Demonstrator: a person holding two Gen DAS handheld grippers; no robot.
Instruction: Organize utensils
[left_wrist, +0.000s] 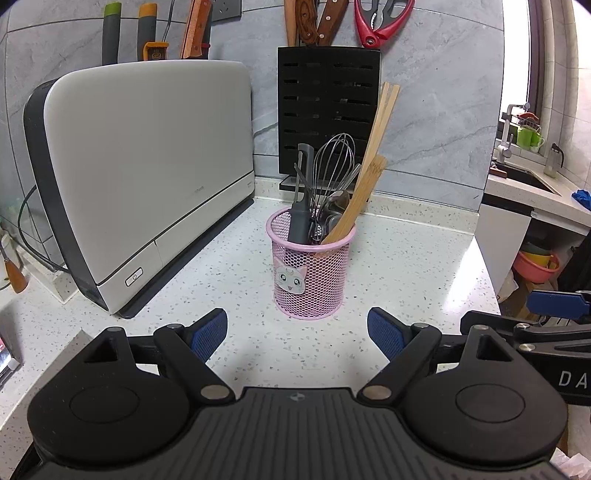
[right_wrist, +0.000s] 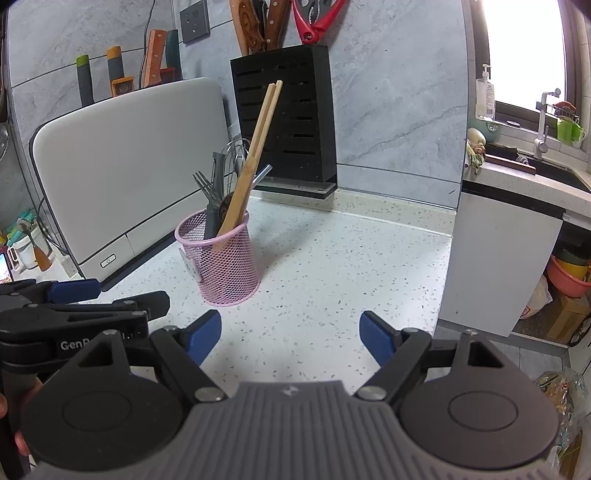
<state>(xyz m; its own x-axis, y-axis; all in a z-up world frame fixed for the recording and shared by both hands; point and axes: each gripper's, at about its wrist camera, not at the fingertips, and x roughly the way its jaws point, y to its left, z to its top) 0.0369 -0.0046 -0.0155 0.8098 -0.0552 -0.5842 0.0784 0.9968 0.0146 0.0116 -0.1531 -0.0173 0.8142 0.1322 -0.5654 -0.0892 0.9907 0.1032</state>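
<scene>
Left wrist view: chopsticks (left_wrist: 380, 122) lean up-right from the pink basket (left_wrist: 312, 273) mid-surface (left_wrist: 406, 258); both the left claw (left_wrist: 297, 334) and the right claw (right_wrist: 290, 334) gape wide, empty.

Home kitchen, speckled stone worktop (left_wrist: 406, 266), grey tiled wall, black knife block (left_wrist: 328, 110) with knives and red scissors (left_wrist: 380, 22), pink mesh utensil holder (left_wrist: 312, 273), sink with faucet (right_wrist: 541, 122) by window

Both fisheye views are bright and sharp. Daylight floods from an overexposed window (right_wrist: 524, 48) far right of the grippers, casting glare on the speckled counter (right_wrist: 332, 258). Soft shadows sit beneath the fingers. Edges curve and darken.
</scene>
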